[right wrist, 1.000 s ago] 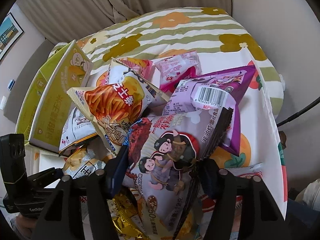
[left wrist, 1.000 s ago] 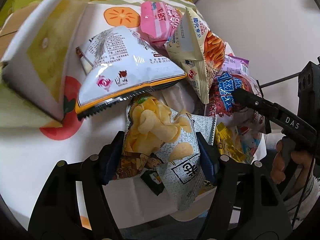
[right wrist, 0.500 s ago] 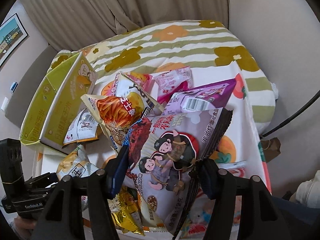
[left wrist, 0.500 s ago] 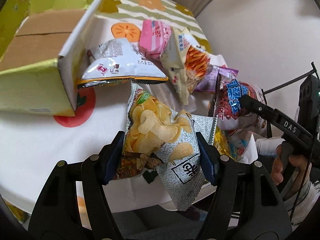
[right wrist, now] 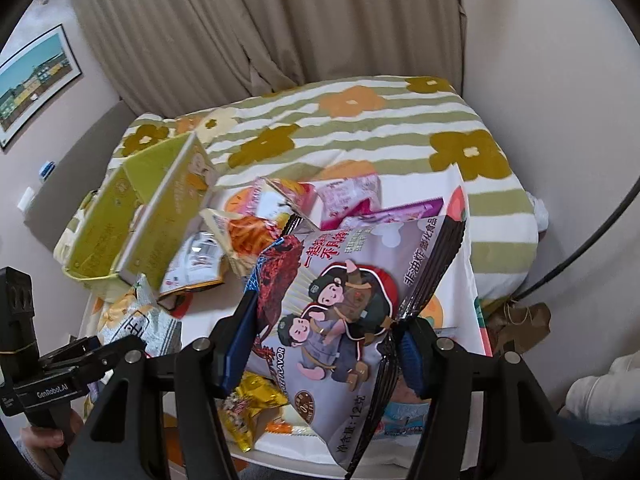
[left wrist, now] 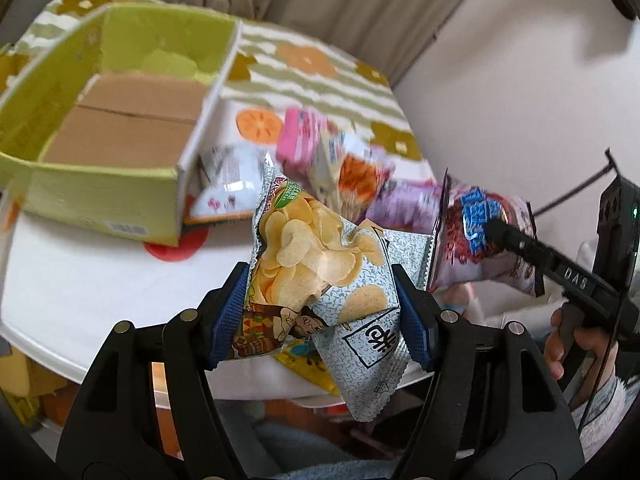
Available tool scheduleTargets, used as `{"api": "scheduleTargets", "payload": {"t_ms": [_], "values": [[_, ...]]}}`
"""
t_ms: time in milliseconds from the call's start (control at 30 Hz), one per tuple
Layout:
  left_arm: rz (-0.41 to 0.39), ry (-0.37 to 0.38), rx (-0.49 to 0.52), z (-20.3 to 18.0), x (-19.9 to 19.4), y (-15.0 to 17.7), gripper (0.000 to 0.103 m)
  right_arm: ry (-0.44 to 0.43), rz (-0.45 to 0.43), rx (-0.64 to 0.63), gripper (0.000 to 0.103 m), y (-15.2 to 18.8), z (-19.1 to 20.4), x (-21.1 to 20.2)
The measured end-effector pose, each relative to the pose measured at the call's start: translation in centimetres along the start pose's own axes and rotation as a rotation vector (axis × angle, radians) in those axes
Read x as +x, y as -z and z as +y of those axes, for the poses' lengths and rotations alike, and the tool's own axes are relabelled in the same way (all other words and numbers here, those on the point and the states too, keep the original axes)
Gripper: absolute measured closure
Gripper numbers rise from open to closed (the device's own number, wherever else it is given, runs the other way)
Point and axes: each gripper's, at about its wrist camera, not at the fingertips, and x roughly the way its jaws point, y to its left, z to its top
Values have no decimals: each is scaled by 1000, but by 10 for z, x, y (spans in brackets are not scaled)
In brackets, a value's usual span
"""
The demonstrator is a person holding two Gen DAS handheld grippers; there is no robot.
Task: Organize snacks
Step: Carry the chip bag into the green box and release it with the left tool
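Since both bags lifted off pile a second ago, left tool [left wrist: 322, 312] clenched on chip bag [left wrist: 316, 264], right tool [right wrist: 326, 344] clenched on cartoon bag [right wrist: 344, 312]. Green box [left wrist: 104, 196] now in full view at 10 o'clock, open and looks empty; likely drop spot. Rest of snacks still heaped on table [left wrist: 92, 280].

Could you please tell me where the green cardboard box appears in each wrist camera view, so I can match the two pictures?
Left wrist view: the green cardboard box fills the upper left, open, its brown floor showing.
Right wrist view: the same box sits at middle left, seen from its printed side.
Shared landmark: the orange-fronted snack bag lies just right of the box in both views.
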Motion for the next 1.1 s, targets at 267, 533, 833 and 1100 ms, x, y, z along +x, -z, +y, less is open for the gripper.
{"api": "scheduleTargets", "payload": {"t_ms": [267, 533, 833, 1100], "values": [[-85, -55, 30, 12, -45, -44, 38, -52, -20, -95, 45, -37, 37, -10], [-139, -111, 25, 72, -61, -121, 38, -104, -43, -157, 45, -77, 103, 15], [-89, -177, 76, 159, -41, -210, 38, -135, -41, -145, 45, -122, 191, 72], [4, -165, 151, 214, 4, -276, 37, -61, 1, -100, 45, -152, 240, 121]]}}
